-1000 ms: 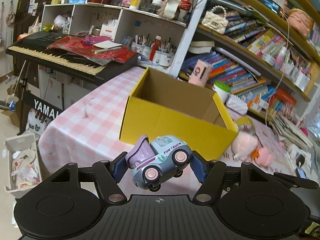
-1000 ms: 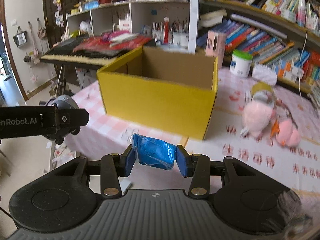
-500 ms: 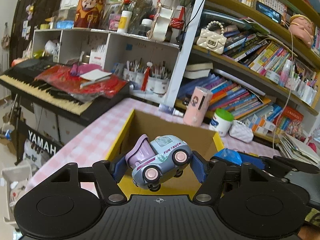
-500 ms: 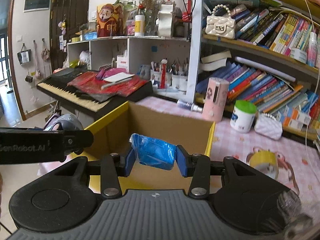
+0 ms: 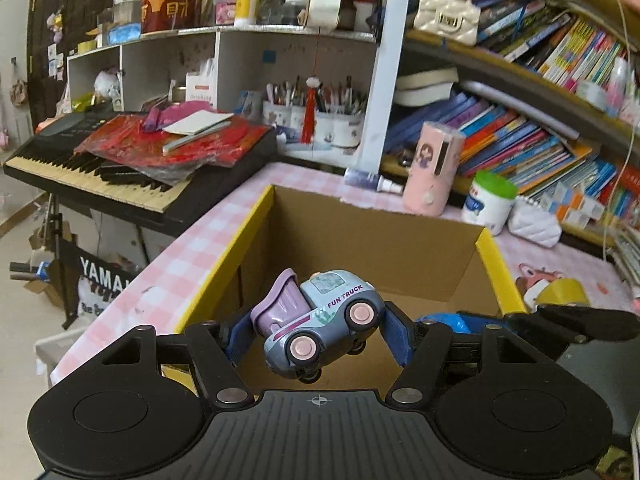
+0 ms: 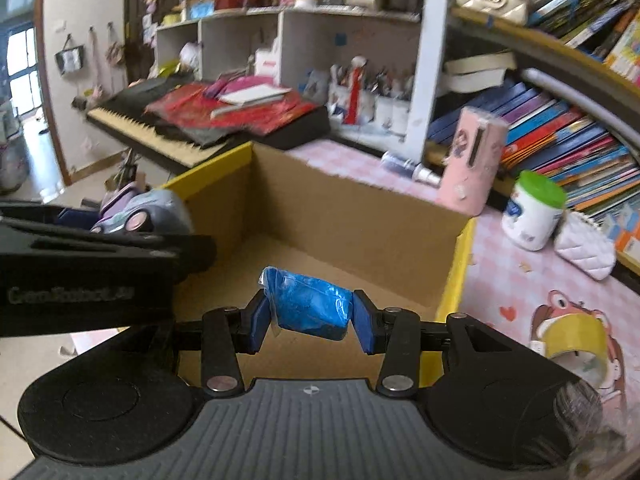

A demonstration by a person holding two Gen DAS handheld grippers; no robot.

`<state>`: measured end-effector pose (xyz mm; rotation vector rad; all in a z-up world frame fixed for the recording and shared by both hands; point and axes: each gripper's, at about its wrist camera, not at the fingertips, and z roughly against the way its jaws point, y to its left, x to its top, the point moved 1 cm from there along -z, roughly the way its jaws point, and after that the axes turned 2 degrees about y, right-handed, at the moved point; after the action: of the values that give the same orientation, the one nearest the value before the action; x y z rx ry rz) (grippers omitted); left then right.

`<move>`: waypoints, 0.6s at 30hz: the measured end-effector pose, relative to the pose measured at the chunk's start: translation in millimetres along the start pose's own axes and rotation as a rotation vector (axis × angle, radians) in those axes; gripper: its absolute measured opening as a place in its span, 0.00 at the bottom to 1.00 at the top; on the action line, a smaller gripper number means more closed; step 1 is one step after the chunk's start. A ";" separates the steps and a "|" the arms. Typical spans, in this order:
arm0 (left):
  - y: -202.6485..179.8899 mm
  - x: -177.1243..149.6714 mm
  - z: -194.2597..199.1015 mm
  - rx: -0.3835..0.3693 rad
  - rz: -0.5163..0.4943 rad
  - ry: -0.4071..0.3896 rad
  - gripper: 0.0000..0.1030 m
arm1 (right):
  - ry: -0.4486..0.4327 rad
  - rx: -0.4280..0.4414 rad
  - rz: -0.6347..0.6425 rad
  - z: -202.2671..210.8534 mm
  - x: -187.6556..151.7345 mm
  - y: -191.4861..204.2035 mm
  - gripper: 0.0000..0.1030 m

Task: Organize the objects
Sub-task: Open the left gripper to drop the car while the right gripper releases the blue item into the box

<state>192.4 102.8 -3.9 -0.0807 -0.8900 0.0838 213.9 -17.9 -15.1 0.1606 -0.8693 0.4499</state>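
Both tongs hang over the open yellow cardboard box point(image 5: 376, 248), the left tongs point(image 5: 316, 332) clamped on the toy truck point(image 5: 320, 316) and the right tongs point(image 6: 308, 312) on a blue wrapped packet point(image 6: 308, 300), the box floor directly below each.

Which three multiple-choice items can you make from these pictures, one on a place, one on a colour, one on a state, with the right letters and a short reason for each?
1. Where does the toy truck hang?
A. over the open cardboard box
B. on the keyboard
C. on the bookshelf

2. What colour is the lid of the white jar beside the box?
A. red
B. green
C. black

3. How does the right gripper stand?
A. open and empty
B. shut on the blue wrapped packet
C. shut on a pen

Answers:
1 A: the left gripper holds the truck above the box's brown inside.
2 B: its cap is bright green.
3 B: both pads press the packet's ends.
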 end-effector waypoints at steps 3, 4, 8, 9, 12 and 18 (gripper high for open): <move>-0.3 -0.4 -6.7 0.020 0.001 0.013 0.64 | 0.020 0.043 -0.009 -8.6 -3.5 -2.9 0.39; -0.1 -0.9 -9.3 0.026 0.005 0.020 0.64 | 0.024 0.060 -0.002 -11.0 -2.8 -4.7 0.39; -3.2 -3.4 -16.2 0.038 0.010 0.042 0.64 | 0.058 0.125 0.042 -19.2 0.5 -11.1 0.39; -4.1 -4.8 -17.5 0.038 0.011 0.049 0.64 | 0.069 0.143 0.050 -20.6 1.3 -13.6 0.39; -7.3 -7.4 -21.9 0.039 0.017 0.066 0.64 | 0.088 0.200 0.083 -23.3 2.5 -21.3 0.39; -13.7 -6.8 -33.5 0.039 0.007 0.084 0.63 | 0.107 0.246 0.164 -30.4 6.5 -30.5 0.39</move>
<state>214.8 87.3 -28.6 -0.0508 -0.8043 0.1034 252.3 -33.6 -28.2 0.2898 -0.7233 0.7130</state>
